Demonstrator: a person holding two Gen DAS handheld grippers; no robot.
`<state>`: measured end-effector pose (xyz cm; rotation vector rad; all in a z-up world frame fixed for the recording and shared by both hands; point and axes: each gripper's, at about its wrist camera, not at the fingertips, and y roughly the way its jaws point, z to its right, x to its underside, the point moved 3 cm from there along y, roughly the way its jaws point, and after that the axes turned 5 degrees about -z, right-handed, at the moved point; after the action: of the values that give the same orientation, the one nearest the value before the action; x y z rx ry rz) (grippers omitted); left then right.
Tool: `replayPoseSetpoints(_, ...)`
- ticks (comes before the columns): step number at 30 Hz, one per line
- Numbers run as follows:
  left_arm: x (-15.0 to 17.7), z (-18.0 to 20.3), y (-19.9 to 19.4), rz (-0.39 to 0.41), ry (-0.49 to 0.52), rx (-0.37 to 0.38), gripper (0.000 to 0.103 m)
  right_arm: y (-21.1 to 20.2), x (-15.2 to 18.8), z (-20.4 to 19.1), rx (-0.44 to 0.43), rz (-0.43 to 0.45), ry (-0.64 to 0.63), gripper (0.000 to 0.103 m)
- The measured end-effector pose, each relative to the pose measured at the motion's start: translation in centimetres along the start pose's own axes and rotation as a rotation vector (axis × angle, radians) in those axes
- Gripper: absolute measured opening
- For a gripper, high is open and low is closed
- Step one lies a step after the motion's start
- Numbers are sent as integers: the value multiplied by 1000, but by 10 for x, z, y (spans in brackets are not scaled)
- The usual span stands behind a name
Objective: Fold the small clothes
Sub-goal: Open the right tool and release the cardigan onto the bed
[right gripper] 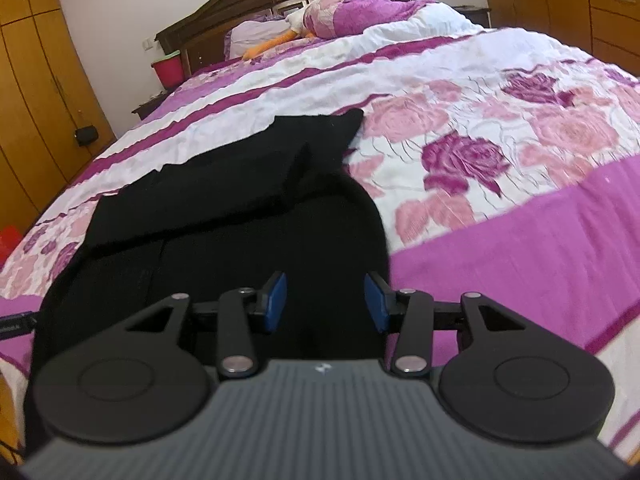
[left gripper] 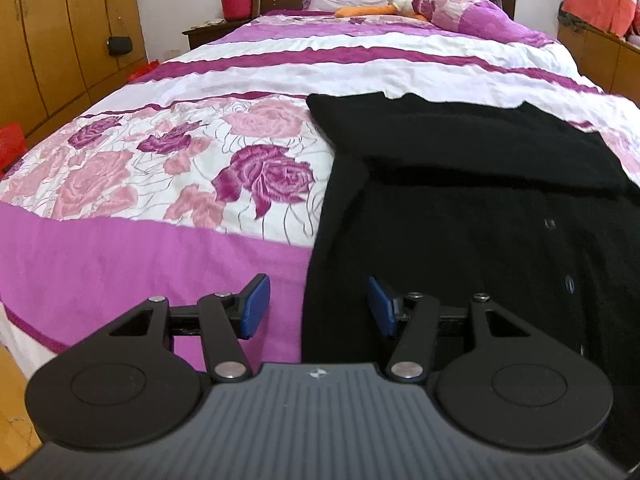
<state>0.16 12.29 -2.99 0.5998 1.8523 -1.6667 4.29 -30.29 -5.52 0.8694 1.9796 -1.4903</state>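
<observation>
A black knitted cardigan (left gripper: pixel 460 200) with dark buttons lies on the bed, its sleeves folded across its upper part. It also shows in the right wrist view (right gripper: pixel 240 232). My left gripper (left gripper: pixel 318 306) is open and empty, over the cardigan's left bottom edge, one blue pad over the purple bedspread, the other over the black cloth. My right gripper (right gripper: pixel 325 304) is open and empty, over the cardigan's right bottom corner. The tip of the left gripper (right gripper: pixel 16 326) peeks in at the left edge of the right wrist view.
The bed (left gripper: pixel 160 160) has a pink and purple rose-patterned cover (right gripper: pixel 500 152). A plush duck (left gripper: pixel 404 0) and pillows lie by the dark headboard. A red bucket (left gripper: pixel 236 2) stands on the nightstand. Wooden wardrobes (left gripper: pixel 52 40) stand at left, drawers (right gripper: pixel 580 12) at right.
</observation>
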Motion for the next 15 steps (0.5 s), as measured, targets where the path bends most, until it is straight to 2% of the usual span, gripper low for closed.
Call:
replayPoseSetpoints(2, 7, -1, -4, -7, -1, 4, 61, -4, 5, 1, 8, -7, 1, 46)
replayPoseSetpoints(6, 22, -9, -14, -26, -50, 71, 61, -12, 17, -1, 21, -16, -16, 47)
replayPoseSetpoints(9, 31, -15, -18, -48, -62, 121, 61, -16, 29, 1, 21, -33, -11, 58)
replayPoseSetpoints(15, 52, -14, -11, -100, -77, 216, 64, -7, 55, 4, -17, -112, -19, 57)
